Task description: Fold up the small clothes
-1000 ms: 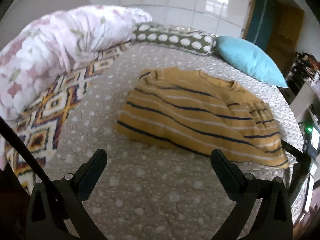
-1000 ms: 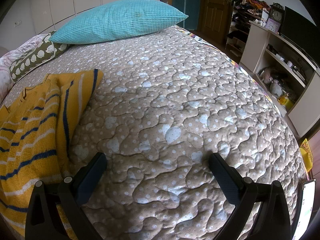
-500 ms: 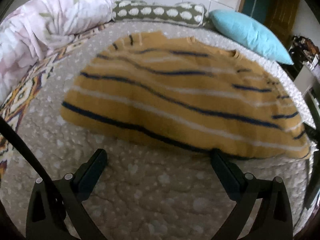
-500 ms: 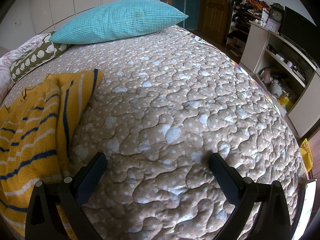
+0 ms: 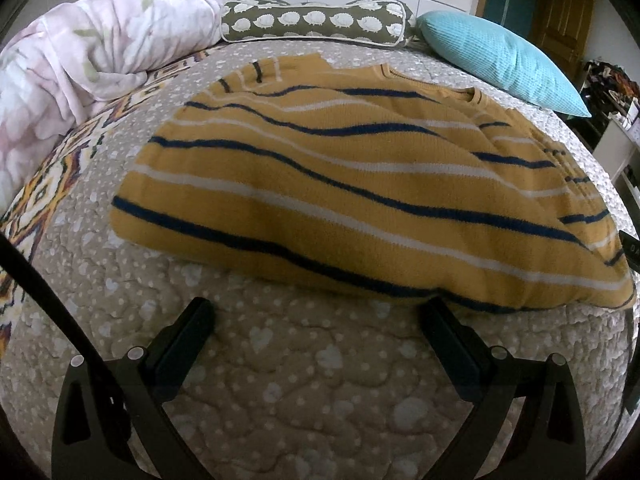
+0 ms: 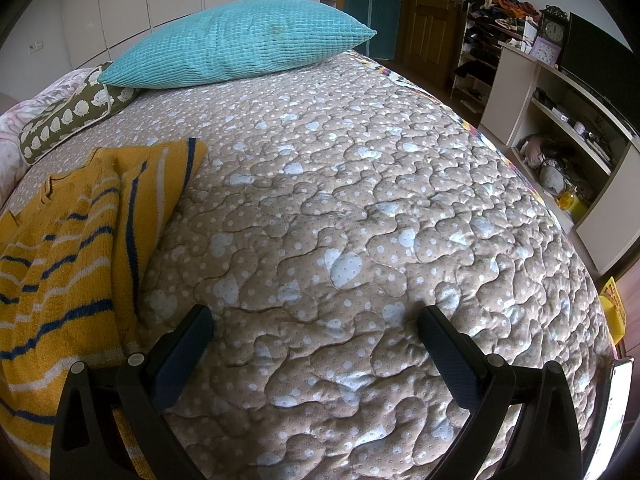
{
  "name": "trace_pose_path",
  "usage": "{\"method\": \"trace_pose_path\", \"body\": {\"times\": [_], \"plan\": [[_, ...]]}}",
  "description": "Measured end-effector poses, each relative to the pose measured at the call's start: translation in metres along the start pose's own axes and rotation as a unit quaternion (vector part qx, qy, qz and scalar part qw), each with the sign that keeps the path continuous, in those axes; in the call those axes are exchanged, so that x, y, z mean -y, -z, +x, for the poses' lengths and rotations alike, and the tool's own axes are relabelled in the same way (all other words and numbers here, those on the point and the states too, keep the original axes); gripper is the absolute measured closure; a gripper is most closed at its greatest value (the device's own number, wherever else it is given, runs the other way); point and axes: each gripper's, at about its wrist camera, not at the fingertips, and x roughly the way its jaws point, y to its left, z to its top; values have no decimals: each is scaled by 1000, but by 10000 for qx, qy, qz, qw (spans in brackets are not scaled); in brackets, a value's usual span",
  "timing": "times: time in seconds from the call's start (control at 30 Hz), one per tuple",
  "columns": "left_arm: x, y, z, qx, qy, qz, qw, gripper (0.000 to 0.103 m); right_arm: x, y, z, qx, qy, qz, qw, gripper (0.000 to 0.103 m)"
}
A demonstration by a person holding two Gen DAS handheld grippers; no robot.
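A mustard-yellow sweater [image 5: 340, 184] with navy and white stripes lies flat on the quilted beige bedspread [image 5: 300, 380]. My left gripper [image 5: 316, 316] is open and empty, low over the bedspread, its fingertips just short of the sweater's near hem. The right fingertip [image 5: 434, 312] touches or nearly touches the hem. In the right wrist view the sweater [image 6: 68, 248] lies at the left, one sleeve folded alongside the body. My right gripper [image 6: 316, 324] is open and empty over bare bedspread [image 6: 380, 200], to the right of the sweater.
A floral duvet [image 5: 80, 52] is bunched at the far left, beside a patterned blanket [image 5: 48, 184]. A sheep-print bolster [image 5: 316, 20] and a teal pillow [image 6: 240, 40] lie at the head of the bed. Shelving [image 6: 560, 128] stands beyond the bed's right edge.
My left gripper has moved forward and down toward the sweater's near hem, so the sweater now fills the view. My right gripper has not moved.
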Motion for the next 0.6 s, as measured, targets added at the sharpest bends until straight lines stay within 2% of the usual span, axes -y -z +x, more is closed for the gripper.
{"method": "trace_pose_path", "body": {"times": [0.6], "plan": [[1, -1, 0, 10, -5, 6, 10000, 0, 1, 0, 0, 1, -2, -2, 10000, 0]]}}
